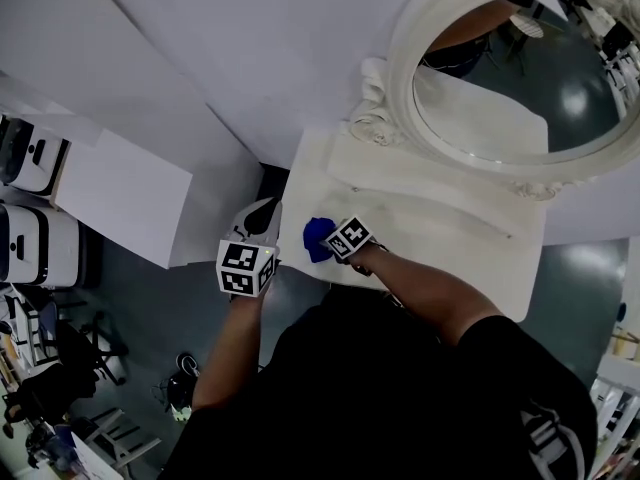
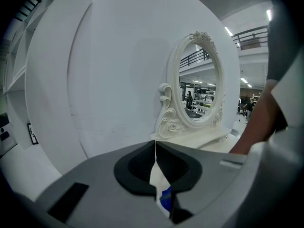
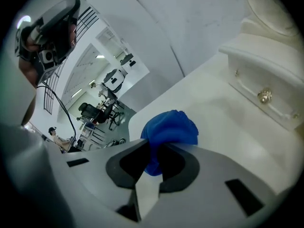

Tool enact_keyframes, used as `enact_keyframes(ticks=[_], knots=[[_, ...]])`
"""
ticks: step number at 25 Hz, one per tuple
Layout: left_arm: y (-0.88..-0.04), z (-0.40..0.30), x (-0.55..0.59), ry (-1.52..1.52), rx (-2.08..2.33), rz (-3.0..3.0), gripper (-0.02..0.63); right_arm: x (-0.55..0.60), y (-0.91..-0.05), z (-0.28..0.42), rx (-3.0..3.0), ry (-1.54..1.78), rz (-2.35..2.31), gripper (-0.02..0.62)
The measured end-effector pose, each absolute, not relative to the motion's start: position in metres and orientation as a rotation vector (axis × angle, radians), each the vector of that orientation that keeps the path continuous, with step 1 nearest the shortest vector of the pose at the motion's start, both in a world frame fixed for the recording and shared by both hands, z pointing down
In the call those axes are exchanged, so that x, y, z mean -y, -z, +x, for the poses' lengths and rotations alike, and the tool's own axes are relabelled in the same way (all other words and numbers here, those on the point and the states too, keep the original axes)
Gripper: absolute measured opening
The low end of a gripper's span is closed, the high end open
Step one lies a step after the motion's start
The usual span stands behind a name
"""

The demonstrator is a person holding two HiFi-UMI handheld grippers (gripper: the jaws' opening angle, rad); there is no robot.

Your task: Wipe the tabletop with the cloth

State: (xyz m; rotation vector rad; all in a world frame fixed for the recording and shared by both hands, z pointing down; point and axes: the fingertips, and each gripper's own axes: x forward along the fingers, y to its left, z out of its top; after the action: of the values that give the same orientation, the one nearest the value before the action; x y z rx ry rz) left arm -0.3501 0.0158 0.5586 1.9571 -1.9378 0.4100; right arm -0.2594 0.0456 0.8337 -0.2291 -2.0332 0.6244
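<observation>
Right gripper [image 3: 153, 151]: jaws clenched on the blue cloth [image 3: 169, 129]. The cloth is bunched between them, bulges past the tips and rests on the white tabletop [image 3: 228, 141] close to its corner edge.

Left gripper [image 2: 155, 145]: jaws pressed together with nothing between them. It is held off beside the tabletop, with the oval mirror [image 2: 198, 82] well ahead of the tips.

Step, as judged: wiping at the corner. The next move likely calls for downward pressure and sweeping strokes toward the drawer front [image 3: 263, 96], with the grip kept firm.

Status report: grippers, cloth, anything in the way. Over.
Left gripper jaws together, empty. Right gripper shut on blue cloth, at tabletop near-left corner. Mirror at rear, apart from cloth.
</observation>
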Motion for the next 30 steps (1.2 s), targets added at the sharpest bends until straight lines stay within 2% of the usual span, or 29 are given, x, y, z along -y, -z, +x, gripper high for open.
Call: enact_keyframes(ticks=[8, 18, 30], knots=[[-0.566, -0.347, -0.010, -0.413, 1.903, 1.981, 0.014, -0.040, -0.857, -0.231, 1.969, -0.603, -0.169, 0.040], [-0.562, -0.303, 0.024, -0.436, 1.801, 2.108, 0.014, -0.019, -0.864, -0.166, 1.954, -0.666, -0.053, 0.041], [-0.559, -0.189, 0.092, -0.459, 1.602, 2.306, 0.014, 0.036, -0.867, -0.016, 1.890, -0.726, 0.178, 0.041]])
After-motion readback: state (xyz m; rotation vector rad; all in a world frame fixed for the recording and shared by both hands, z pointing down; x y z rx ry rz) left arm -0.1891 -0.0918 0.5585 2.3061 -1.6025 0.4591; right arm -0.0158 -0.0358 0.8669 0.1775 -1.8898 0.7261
